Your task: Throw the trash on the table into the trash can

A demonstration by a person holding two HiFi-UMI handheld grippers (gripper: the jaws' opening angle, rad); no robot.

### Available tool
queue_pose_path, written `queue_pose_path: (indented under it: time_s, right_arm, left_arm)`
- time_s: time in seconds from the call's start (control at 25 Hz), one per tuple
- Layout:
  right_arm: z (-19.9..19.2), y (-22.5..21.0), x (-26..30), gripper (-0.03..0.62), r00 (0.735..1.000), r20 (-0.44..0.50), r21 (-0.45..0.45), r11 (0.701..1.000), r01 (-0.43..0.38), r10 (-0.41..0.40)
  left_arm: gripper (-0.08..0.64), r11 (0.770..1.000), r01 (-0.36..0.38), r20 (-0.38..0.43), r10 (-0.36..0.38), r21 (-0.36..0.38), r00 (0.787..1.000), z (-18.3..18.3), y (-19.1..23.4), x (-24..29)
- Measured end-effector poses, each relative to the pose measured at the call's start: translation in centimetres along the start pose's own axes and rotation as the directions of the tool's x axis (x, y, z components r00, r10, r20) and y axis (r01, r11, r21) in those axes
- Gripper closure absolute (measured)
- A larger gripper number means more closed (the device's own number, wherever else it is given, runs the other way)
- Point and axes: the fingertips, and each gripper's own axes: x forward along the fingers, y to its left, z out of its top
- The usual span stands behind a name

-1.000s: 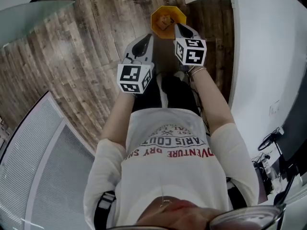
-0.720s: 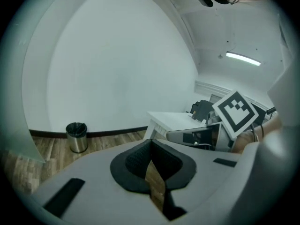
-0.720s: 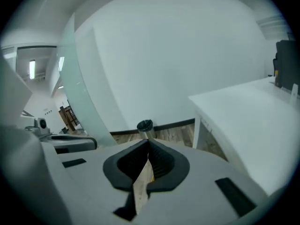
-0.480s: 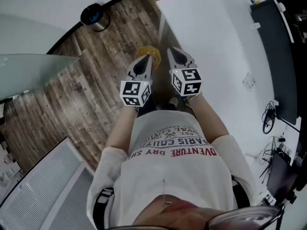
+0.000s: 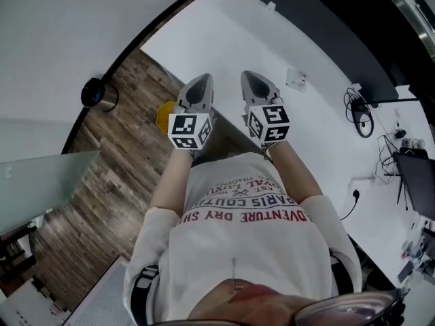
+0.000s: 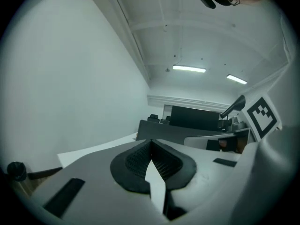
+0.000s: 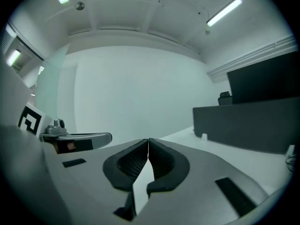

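Note:
Both grippers are held side by side in front of the person's chest. My left gripper [image 5: 197, 87] [image 6: 150, 142] is shut with nothing between its pads. My right gripper [image 5: 255, 82] [image 7: 148, 140] is shut too, and empty. The yellow trash can [image 5: 164, 116] stands on the wooden floor, mostly hidden behind the left gripper. The white table [image 5: 326, 155] stretches ahead and to the right of the grippers. A small pale flat item [image 5: 296, 80] lies on it beyond the right gripper; I cannot tell what it is.
A long dark panel [image 5: 319, 32] runs along the table's far side. Cables [image 5: 360, 111] and a dark screen [image 5: 418, 182] sit at the right. A round black object [image 5: 98, 94] stands on the floor by the wall at the left.
The view has swung from the floor and the yellow can up toward the white table. The can has slid from ahead of the grippers to behind the left one. Both grippers stayed shut.

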Motion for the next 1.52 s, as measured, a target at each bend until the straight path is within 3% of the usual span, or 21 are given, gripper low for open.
queue_pose_path:
  time_s: [0.16,0.28,0.52,0.8,0.88,1.08,1.2,1.36,1.52]
  right_arm:
    - [-0.3,-8.3,-6.1,0.566,0.984,0.015,0.042,0.983,0.179,-0.180]
    - [-0.8,-13.4,-10.2,0.566,0.948,0.019,0.075,0.946,0.317,-0.319]
    - [-2.3,-20.4,-16.6,0.566,0.817,0.000,0.151,0.807,0.570,-0.577]
    - [-2.9,-23.7,-20.2,0.566,0.671,-0.017,0.220,0.652,0.726,-0.741]
    - [-3.3,-23.7,-20.4,0.566,0.644,-0.027,0.229,0.622,0.749,-0.765]
    - [-3.9,-24.0,-19.8,0.566,0.616,-0.054,0.230,0.591,0.773,-0.786]
    - [-4.3,-24.5,-18.6,0.566,0.617,-0.081,0.236,0.586,0.775,-0.783]
    - [-5.3,-24.9,-16.1,0.565,0.647,-0.129,0.229,0.612,0.757,-0.752]
    - [-6.6,-25.7,-12.6,0.565,0.704,-0.198,0.215,0.671,0.710,-0.682]
  left_arm:
    - [0.537,0.989,0.148,-0.022,-0.148,0.019,0.989,-0.6,-7.5,4.5]
    - [0.537,0.958,0.282,-0.052,-0.280,0.046,0.959,-1.0,-12.8,7.2]
    - [0.537,0.856,0.514,-0.104,-0.508,0.046,0.855,-1.9,-19.9,12.0]
    - [0.537,0.735,0.676,-0.184,-0.657,0.060,0.731,-2.6,-24.0,15.6]
    - [0.538,0.708,0.705,-0.195,-0.686,0.044,0.701,-2.9,-24.5,16.2]
    - [0.538,0.695,0.718,-0.195,-0.701,0.028,0.686,-3.0,-24.1,17.6]
    - [0.538,0.695,0.719,-0.202,-0.703,0.011,0.682,-3.3,-23.2,18.3]
    - [0.538,0.704,0.709,-0.239,-0.685,0.021,0.688,-4.4,-21.6,19.4]
    - [0.537,0.722,0.691,-0.255,-0.670,-0.011,0.697,-5.1,-19.9,20.6]
